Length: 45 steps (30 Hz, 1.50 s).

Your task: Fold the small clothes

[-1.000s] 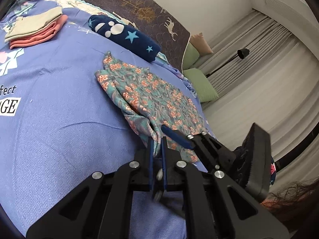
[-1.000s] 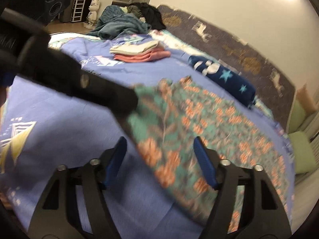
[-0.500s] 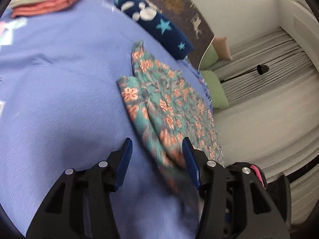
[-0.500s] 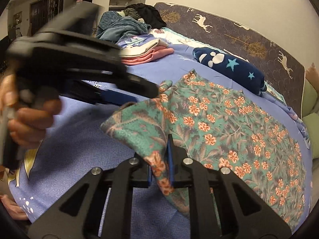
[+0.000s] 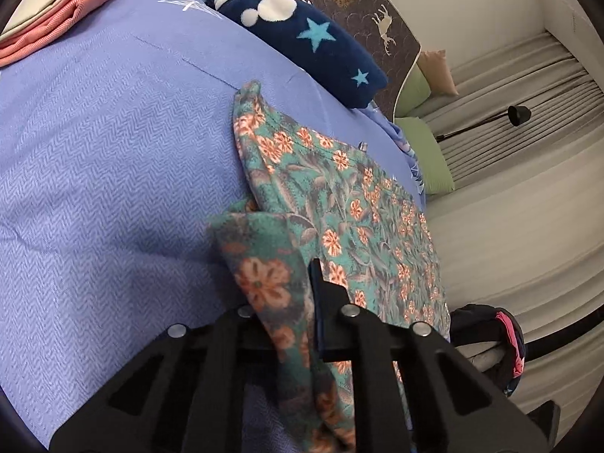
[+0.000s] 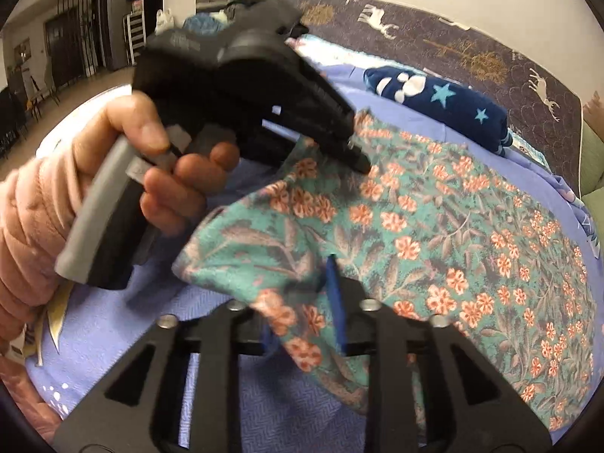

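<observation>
A teal garment with orange flowers (image 5: pixel 339 204) lies on the blue bedspread (image 5: pixel 113 173); it also shows in the right wrist view (image 6: pixel 453 234). My left gripper (image 5: pixel 287 294) is shut on the garment's near edge, cloth bunched between the fingers. My right gripper (image 6: pixel 309 294) is shut on another part of that same near edge, lifted a little. The left gripper and the hand holding it (image 6: pixel 170 173) show in the right wrist view, just left of and above my right gripper.
A navy star-patterned roll (image 5: pixel 302 30) lies by the dark headboard (image 5: pixel 362 11). A folded pink and cream stack (image 5: pixel 56 19) sits far left. Green pillows (image 5: pixel 426 147) lie at the bed's right edge. A dark bundle (image 5: pixel 490 332) hangs beside the bed.
The left gripper opened, moved onto the garment's edge and closed on it. The right gripper closed on the near edge and has lifted it slightly.
</observation>
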Available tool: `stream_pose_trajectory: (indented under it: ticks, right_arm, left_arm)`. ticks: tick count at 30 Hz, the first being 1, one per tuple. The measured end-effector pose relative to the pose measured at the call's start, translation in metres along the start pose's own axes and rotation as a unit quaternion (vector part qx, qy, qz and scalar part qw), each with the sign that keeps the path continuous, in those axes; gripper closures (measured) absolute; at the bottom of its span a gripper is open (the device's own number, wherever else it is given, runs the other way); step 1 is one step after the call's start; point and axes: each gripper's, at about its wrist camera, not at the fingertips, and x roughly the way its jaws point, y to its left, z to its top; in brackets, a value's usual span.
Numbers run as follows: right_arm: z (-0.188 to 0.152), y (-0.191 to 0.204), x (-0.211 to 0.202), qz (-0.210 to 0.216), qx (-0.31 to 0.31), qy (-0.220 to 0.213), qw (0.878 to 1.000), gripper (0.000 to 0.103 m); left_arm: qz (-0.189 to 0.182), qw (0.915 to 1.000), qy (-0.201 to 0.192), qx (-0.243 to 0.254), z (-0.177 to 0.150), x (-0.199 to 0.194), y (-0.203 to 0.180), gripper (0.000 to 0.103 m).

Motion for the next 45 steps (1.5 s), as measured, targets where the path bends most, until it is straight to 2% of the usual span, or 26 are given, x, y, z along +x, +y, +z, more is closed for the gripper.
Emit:
stream_pose_trajectory:
  ticks: [3,7,20,35,45]
  right_arm:
    - [0.002,-0.01,-0.012,0.009,0.025,-0.026,0.999,0.091]
    - [0.003,-0.025,-0.026,0.027,0.062,-0.047,0.997,0.091]
    - [-0.006,-0.076,-0.064,0.036,0.148,-0.099,0.983,0.092]
    - [-0.049,-0.168,-0.109,0.033,0.247,-0.146,0.957,0.092]
    - [-0.092,-0.222,-0.131,0.017,0.31,-0.164,0.936,0.092]
  left_arm:
    - [0.008,0.9999,-0.009,0.007,0.003,-0.002,-0.008,0.092]
    - [0.001,0.9998,-0.021,-0.004,0.008,-0.004,-0.02,0.092]
    - [0.019,0.9977,-0.036,0.054,0.017,0.012,-0.099,0.092]
    - [0.032,0.9913,-0.022,0.126,0.008,0.076,-0.206,0.093]
    - [0.048,0.9851,0.022,0.164,-0.008,0.14,-0.264,0.093]
